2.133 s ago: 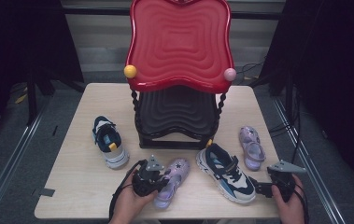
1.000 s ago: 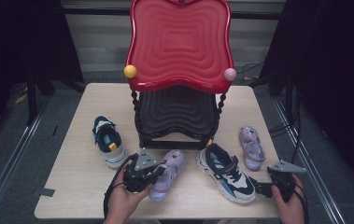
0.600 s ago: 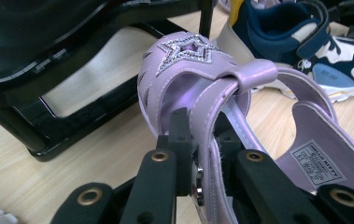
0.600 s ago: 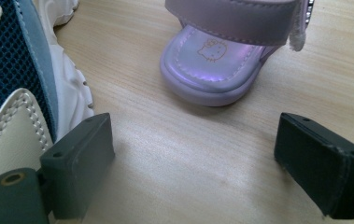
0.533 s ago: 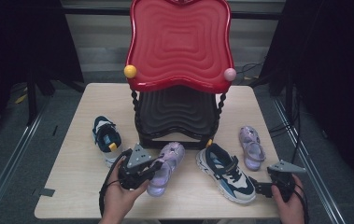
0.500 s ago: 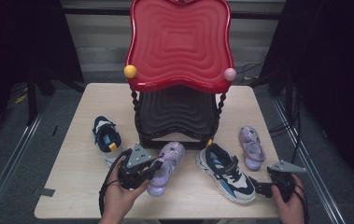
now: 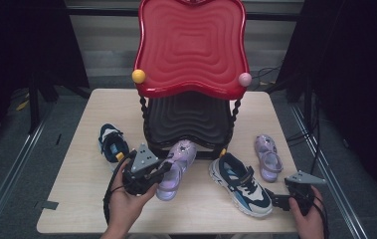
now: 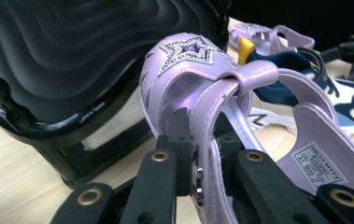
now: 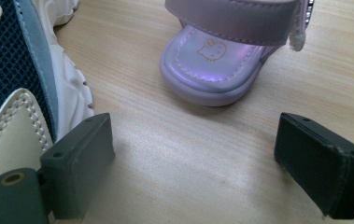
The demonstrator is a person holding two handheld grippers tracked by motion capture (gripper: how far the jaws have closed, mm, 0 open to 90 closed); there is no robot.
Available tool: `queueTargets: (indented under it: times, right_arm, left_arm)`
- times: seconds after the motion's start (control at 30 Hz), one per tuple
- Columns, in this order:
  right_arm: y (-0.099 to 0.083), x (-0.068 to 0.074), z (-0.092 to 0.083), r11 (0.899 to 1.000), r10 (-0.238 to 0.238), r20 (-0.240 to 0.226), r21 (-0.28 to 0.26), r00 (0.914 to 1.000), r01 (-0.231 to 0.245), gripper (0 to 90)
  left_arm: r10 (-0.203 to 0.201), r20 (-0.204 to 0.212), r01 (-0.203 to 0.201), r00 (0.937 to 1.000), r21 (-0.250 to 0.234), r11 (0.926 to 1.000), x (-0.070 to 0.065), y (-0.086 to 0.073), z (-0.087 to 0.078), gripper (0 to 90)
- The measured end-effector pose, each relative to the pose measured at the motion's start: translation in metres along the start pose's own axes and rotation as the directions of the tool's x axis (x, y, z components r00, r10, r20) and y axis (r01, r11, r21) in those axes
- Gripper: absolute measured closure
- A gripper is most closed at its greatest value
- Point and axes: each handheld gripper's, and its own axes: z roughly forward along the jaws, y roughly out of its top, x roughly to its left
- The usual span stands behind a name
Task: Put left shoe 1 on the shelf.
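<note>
High view: left hand-held gripper (image 7: 163,171) is clenched on the strap of the purple sandal (image 7: 176,162), whose toe points at the black lower shelf (image 7: 188,119) of the red-topped rack (image 7: 191,47), close to its front lip. Navy sneaker (image 7: 112,144) sits just left of that hand, so the left side is tight. The big white-and-navy sneaker (image 7: 240,184) lies right of the sandal with a strip of bare counter (image 7: 201,209) between them. Second purple sandal (image 7: 268,157) is farther right, near the counter's right edge. Right hand-held gripper (image 7: 275,201) sits low at the near right corner, close to the big sneaker's heel. Free room: near edge of the counter and far left corner.

Left gripper view: jaws pinch the sandal's thin strap near its buckle, pads tight on it. The star-studded toe band (image 8: 188,51) is next to the black shelf rim (image 8: 48,130), a detail the overhead shot can't resolve. Insole label is visible at right.

Right gripper view: jaws stand released, wide apart, bare counter (image 9: 188,158) between them. The white-and-navy sneaker (image 9: 20,93) touches the left jaw; the second sandal's heel end (image 9: 212,70) lies just ahead, apart from both pads.
</note>
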Motion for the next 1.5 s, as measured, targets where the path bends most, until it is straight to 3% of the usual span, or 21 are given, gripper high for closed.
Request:
queueTargets:
  times: [0.73,0.93,1.03,1.5]
  right_arm:
    - [0.000,0.000,0.000,1.000,0.000,0.000,0.000,1.0000,0.000,11.2]
    - [0.000,0.000,0.000,1.000,0.000,0.000,0.000,1.0000,0.000,11.2]
    - [0.000,0.000,0.000,1.000,-0.001,0.000,0.000,1.0000,0.001,11.2]
    - [0.000,0.000,0.000,1.000,-0.002,-0.001,-0.001,1.0000,0.002,11.2]
  left_arm:
    - [-0.055,-0.091,0.048,0.9943,-0.077,0.9959,0.009,0.012,0.017,81.9]
    - [-0.079,-0.125,0.065,0.9890,-0.106,0.9922,0.014,0.017,0.023,81.9]
    - [-0.113,-0.137,0.095,0.9841,-0.134,0.9864,0.015,0.020,0.029,81.9]
    - [-0.109,-0.213,0.078,0.9709,-0.148,0.9859,0.023,0.025,0.046,81.9]
